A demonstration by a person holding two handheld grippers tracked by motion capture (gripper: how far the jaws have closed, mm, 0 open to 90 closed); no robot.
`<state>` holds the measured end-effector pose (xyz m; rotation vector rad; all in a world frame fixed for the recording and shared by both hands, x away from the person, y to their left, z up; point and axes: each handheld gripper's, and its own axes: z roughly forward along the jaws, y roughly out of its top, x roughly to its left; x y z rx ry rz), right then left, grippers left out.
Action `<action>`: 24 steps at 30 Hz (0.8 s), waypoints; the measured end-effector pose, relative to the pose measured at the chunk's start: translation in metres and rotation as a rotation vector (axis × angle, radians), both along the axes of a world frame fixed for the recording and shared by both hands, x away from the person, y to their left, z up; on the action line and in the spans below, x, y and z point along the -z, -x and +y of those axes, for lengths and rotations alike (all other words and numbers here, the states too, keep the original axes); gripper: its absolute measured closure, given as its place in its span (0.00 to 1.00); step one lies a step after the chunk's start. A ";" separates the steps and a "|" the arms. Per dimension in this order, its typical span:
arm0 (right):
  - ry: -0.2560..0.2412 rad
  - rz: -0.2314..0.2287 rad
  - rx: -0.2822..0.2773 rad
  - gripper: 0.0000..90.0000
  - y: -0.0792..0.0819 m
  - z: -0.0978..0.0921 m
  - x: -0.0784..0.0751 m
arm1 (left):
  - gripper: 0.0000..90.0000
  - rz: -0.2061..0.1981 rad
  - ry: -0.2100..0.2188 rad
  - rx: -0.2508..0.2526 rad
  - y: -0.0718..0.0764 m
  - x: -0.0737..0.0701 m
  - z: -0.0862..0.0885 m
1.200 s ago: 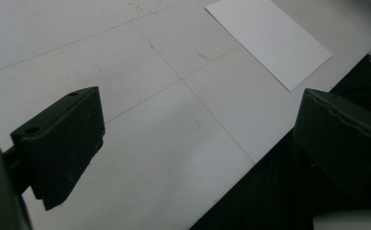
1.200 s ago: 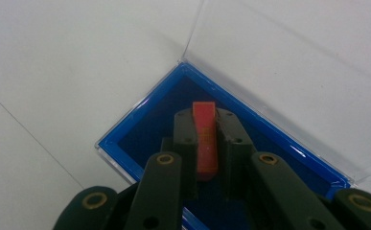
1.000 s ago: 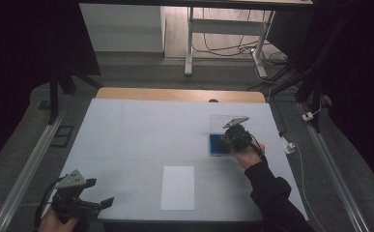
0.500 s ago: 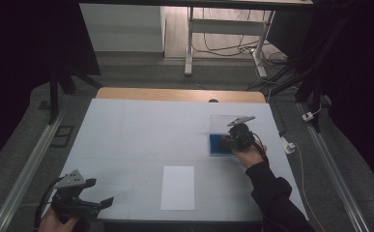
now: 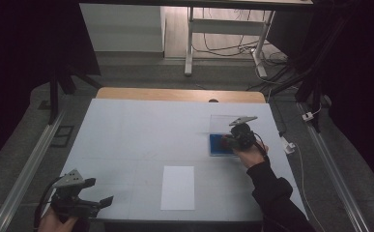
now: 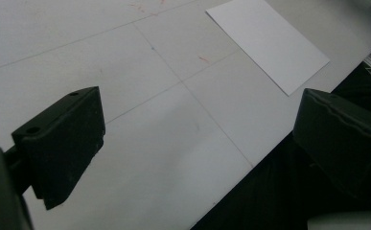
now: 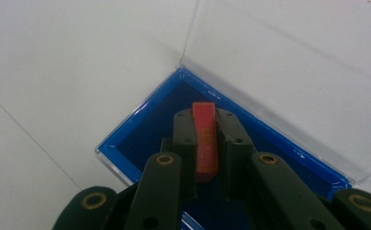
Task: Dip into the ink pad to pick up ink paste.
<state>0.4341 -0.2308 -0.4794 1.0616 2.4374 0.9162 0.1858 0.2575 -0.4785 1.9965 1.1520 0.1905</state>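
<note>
A shallow blue box with a clear lid standing open lies at the table's right side; in the high view the blue box peeks out beside my hand. My right gripper hangs over the box's inside, shut on a thin red-orange card held on edge between its jaws. The right gripper shows in the high view over the box. My left gripper rests open at the table's near left corner, jaws wide apart over bare table, nothing between them. A white sheet of paper lies near the front edge.
The white sheet lies up and right of the left jaws, by the table's front edge. A wooden strip borders the table's far side. Metal rails run along both sides. A white connector and cable lie right of the box.
My right gripper has shifted slightly over the blue box. The left gripper has barely moved.
</note>
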 end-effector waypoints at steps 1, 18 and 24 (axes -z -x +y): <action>-0.013 -0.006 0.001 0.89 0.000 -0.001 -0.002 | 0.05 0.000 0.000 0.000 0.000 0.000 0.000; -0.018 -0.019 0.027 0.89 -0.001 -0.018 -0.010 | 0.04 -0.006 -0.010 0.013 0.001 0.000 -0.002; -0.024 -0.007 0.035 0.89 -0.002 -0.019 -0.008 | 0.04 -0.007 -0.010 0.013 0.001 0.000 -0.001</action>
